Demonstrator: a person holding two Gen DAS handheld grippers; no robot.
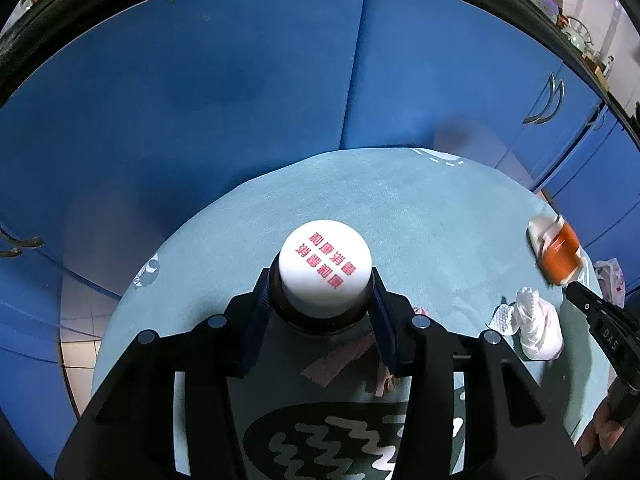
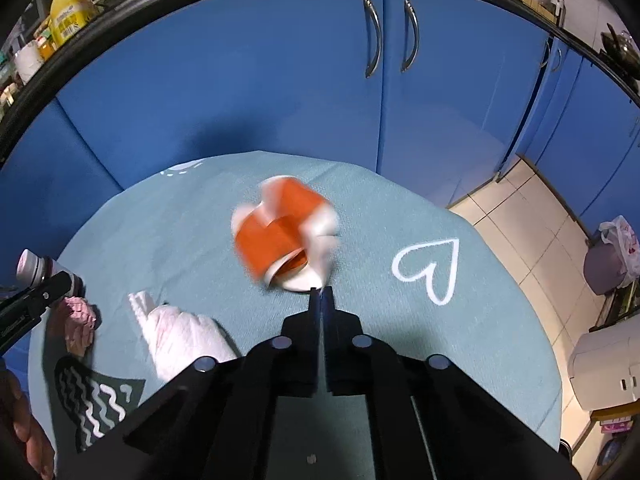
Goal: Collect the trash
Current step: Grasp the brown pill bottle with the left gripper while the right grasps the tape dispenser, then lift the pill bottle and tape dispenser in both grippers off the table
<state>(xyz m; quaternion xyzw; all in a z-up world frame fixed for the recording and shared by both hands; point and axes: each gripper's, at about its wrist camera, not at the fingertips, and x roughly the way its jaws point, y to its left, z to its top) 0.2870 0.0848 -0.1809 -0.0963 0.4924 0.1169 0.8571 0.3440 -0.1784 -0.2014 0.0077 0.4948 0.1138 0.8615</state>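
My left gripper (image 1: 322,300) is shut on a dark bottle with a white cap (image 1: 325,266) printed in red; it holds it above the round table with a teal cloth (image 1: 400,208). The bottle also shows at the left of the right wrist view (image 2: 36,270). My right gripper (image 2: 321,290) is shut on the edge of a crushed orange and white paper cup (image 2: 280,232), blurred by motion; the cup also shows in the left wrist view (image 1: 558,250). A crumpled white tissue (image 2: 180,332) lies on the cloth (image 2: 400,340), and also shows in the left wrist view (image 1: 536,324).
Pink crumpled paper (image 2: 80,316) lies near the left gripper. Blue cabinet doors (image 2: 280,80) with metal handles stand behind the table. A grey bin with a plastic bag (image 2: 608,260) stands on the tiled floor at the right. A white heart (image 2: 432,268) is printed on the cloth.
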